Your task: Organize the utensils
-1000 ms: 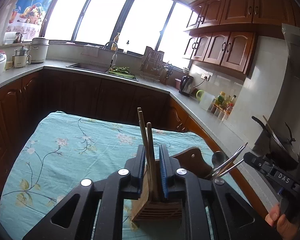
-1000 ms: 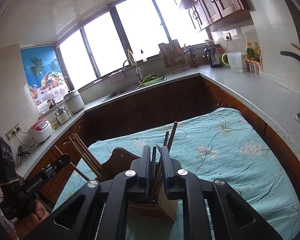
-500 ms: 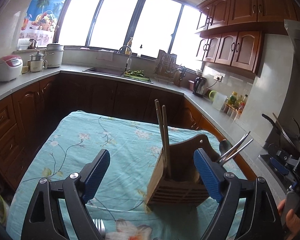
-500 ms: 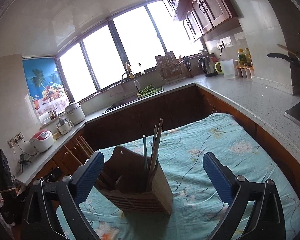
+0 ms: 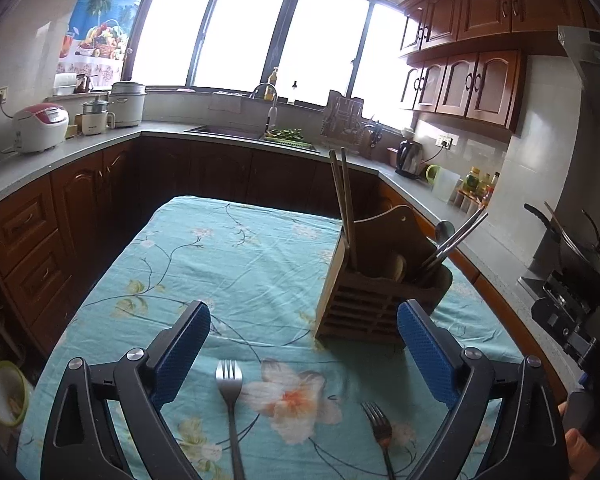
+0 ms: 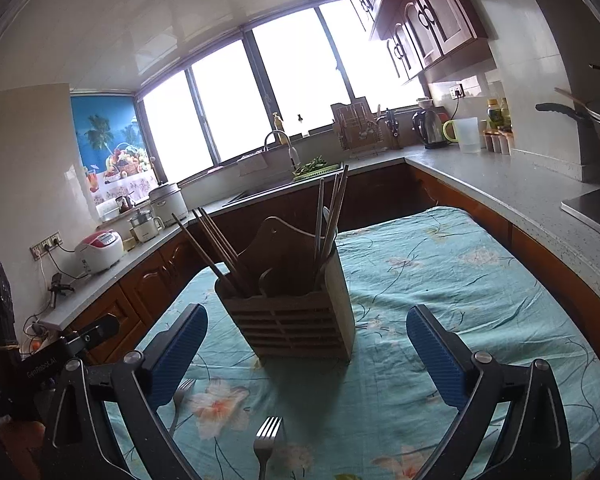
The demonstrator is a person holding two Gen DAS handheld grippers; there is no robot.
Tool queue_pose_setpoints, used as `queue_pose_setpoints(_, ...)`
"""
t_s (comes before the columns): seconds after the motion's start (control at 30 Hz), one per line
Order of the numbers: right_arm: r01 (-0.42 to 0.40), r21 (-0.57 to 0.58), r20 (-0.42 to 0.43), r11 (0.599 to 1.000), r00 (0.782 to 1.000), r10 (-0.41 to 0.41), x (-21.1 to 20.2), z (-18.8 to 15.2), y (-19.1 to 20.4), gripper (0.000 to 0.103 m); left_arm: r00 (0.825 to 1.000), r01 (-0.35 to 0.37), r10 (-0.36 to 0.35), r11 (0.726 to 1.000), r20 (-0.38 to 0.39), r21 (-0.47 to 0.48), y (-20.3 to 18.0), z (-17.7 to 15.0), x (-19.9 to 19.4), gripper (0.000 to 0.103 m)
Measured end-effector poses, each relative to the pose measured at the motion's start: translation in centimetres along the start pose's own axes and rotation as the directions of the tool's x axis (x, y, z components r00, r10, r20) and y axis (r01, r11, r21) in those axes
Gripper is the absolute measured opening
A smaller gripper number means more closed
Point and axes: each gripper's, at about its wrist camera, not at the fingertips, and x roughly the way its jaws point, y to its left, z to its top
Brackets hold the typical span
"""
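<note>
A wooden utensil holder (image 5: 374, 300) (image 6: 296, 320) stands on the table with the teal floral cloth (image 5: 236, 264). It holds wooden chopsticks (image 5: 342, 200) (image 6: 212, 240) on one side and metal chopsticks (image 5: 454, 238) (image 6: 330, 212) with a spoon on the other. Two metal forks (image 5: 230, 396) (image 5: 380, 434) lie flat on the cloth near me; both also show in the right wrist view (image 6: 266, 442) (image 6: 178, 400). My left gripper (image 5: 304, 344) is open and empty, over the left fork. My right gripper (image 6: 306, 346) is open and empty, facing the holder.
Kitchen counters (image 5: 80, 144) with wooden cabinets ring the table. A rice cooker (image 5: 40, 126), a sink (image 5: 224, 132), a kettle (image 6: 432, 128) and a wok (image 5: 580, 244) stand on them. A bowl (image 5: 4, 392) sits on the floor at the left.
Both grippers let go of their chopsticks, which now stand in the holder, then opened wide and drew back. The two forks on the cloth have come into view.
</note>
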Motion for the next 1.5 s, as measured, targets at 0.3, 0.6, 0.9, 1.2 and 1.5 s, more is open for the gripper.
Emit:
queue_pose_setpoints(0.3, -0.001, -0.082, 0.078, 0.997, 0.997, 0.007, -5.0, -1.4, 2.1, 0.103, 0.992, 0.004, -0.015, 0.997, 0.127, 0.080, -0.2, -2.5, -6.9, 0.102)
queue_pose_setpoints(0.6, 0.118, -0.196, 0.133, 0.974, 0.987, -0.093, -7.6, -9.0, 3.3, 0.103, 0.994, -0.075, 0.056, 0.975, 0.096, 0.211, -0.7, -10.0, -9.4, 0.102)
queue_pose_setpoints(0.9, 0.142, -0.232, 0.162, 0.962, 0.981, -0.106, -8.9, -11.9, 4.2, 0.103, 0.994, -0.081, 0.067, 0.982, 0.080, 0.173, 0.5, -12.9, -9.7, 0.102)
queue_pose_setpoints(1.2, 0.132, -0.203, 0.151, 0.970, 0.983, -0.102, -9.6, -12.4, 3.6, 0.103, 0.995, -0.076, 0.061, 0.979, 0.085, 0.190, 0.1, -13.3, -10.8, 0.102)
queue_pose_setpoints(1.5, 0.130, -0.178, 0.148, 0.975, 0.983, -0.104, -10.1, -12.8, 3.2, 0.103, 0.994, -0.083, 0.068, 0.975, 0.080, 0.205, -0.1, -14.0, -11.0, 0.102)
